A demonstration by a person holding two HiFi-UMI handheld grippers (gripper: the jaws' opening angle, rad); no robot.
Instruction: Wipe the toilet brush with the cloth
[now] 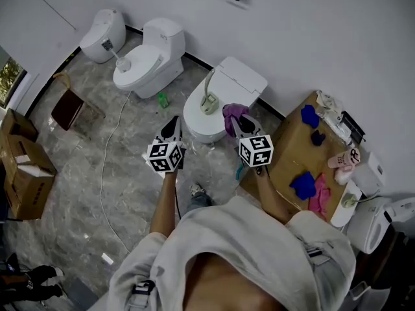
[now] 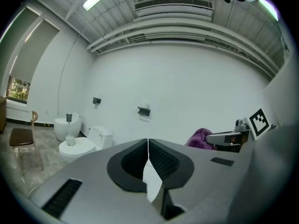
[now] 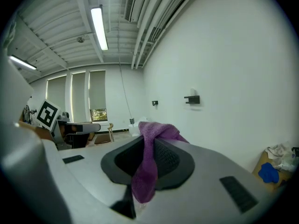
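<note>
In the head view, my left gripper and right gripper hover side by side. The toilet brush stands in its holder on the closed lid of the nearest toilet, at 12 o'clock between them. The purple cloth bunches at my right tips, at 3 o'clock from the brush.

In the left gripper view, my jaws are pressed together with nothing between them. The cloth shows at 3 o'clock.

In the right gripper view, my jaws pinch the cloth, which spills over their tips and hangs toward 6 o'clock.
</note>
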